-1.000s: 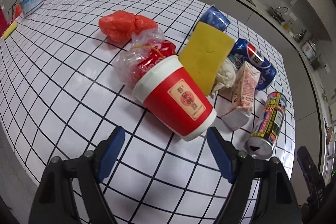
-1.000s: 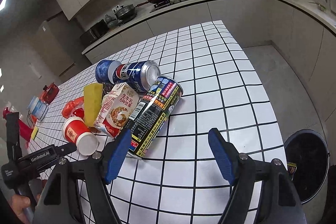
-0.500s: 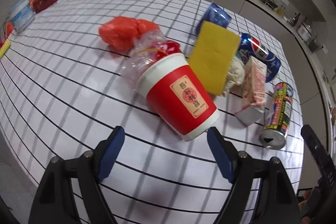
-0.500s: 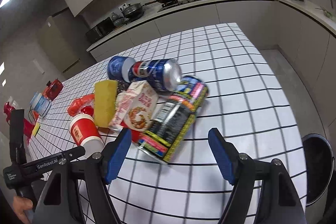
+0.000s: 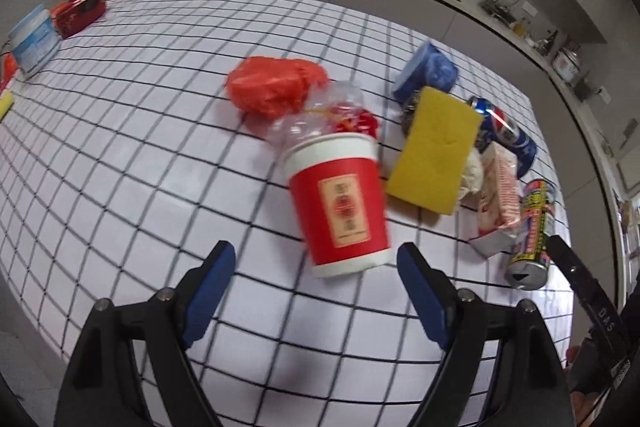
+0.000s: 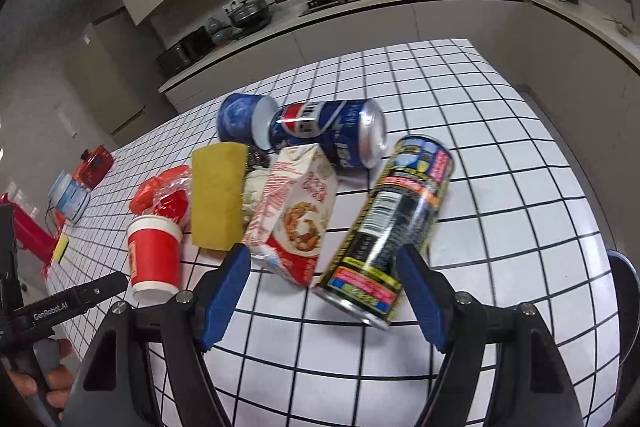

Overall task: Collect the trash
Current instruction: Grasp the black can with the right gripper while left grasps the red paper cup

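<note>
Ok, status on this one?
Left tongs open, red cup ahead. Right tongs open at black can. Milk carton crowds it.

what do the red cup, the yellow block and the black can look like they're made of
Red cup: likely coated paper, with a matte wall, rolled white rim and printed label.
Yellow block: looks like sponge foam, with a dull, slightly dimpled face and soft edges.
Black can: probably thin metal; glossy printed wall, bare silvery rim at its end.

Bright even room light, soft dark shadow on the white tiled table (image 5: pixel 120 155) below the red cup (image 5: pixel 340 203), cup a bit blurry, shiny glare on cans, bent grid lines, black round corners.
</note>
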The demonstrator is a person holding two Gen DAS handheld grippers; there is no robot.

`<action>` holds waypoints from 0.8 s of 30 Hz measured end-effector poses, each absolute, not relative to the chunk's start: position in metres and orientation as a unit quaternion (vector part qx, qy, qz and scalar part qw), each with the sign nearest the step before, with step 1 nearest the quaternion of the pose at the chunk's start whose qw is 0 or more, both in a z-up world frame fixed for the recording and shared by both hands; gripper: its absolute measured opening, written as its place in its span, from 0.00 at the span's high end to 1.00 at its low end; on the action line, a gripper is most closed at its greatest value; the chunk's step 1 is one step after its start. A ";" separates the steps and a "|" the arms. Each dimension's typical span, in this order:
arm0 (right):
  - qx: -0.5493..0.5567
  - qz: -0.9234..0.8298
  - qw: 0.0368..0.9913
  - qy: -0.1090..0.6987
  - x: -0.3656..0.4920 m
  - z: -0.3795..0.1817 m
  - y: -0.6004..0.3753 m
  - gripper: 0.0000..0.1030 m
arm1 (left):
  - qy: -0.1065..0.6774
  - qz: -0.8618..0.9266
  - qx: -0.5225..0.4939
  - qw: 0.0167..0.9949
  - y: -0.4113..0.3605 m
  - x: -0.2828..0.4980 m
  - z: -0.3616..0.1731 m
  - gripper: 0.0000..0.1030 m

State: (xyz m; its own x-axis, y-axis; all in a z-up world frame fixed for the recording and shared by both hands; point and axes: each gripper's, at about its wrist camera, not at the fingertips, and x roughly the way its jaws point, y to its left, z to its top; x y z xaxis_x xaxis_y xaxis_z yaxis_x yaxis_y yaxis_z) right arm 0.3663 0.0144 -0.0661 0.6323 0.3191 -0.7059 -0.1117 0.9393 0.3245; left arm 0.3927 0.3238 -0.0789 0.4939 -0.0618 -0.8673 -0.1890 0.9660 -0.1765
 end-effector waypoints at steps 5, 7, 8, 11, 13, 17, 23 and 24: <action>0.141 0.085 0.895 0.415 0.368 -0.070 -0.006 0.25 | 0.516 0.032 -0.109 0.849 0.305 0.413 -0.097 0.17; 0.148 0.075 0.892 0.420 0.371 -0.074 -0.011 0.25 | 0.520 0.032 -0.113 0.846 0.305 0.418 -0.103 0.17; 0.149 0.072 0.891 0.423 0.372 -0.076 -0.012 0.25 | 0.519 0.032 -0.111 0.847 0.306 0.419 -0.105 0.17; 0.158 0.070 0.883 0.437 0.379 -0.085 -0.011 0.25 | 0.518 0.020 -0.106 0.848 0.308 0.419 -0.107 0.19; 0.164 0.069 0.879 0.442 0.386 -0.090 -0.008 0.25 | 0.517 0.013 -0.107 0.849 0.310 0.418 -0.108 0.30; 0.167 0.063 0.870 0.460 0.399 -0.104 -0.002 0.25 | 0.518 0.002 -0.111 0.848 0.312 0.417 -0.110 0.38; 0.153 0.054 0.869 0.467 0.403 -0.111 0.005 0.27 | 0.523 0.001 -0.104 0.846 0.310 0.421 -0.113 0.37; 0.152 0.053 0.870 0.466 0.403 -0.111 0.005 0.27 | 0.528 0.001 -0.105 0.843 0.310 0.423 -0.116 0.37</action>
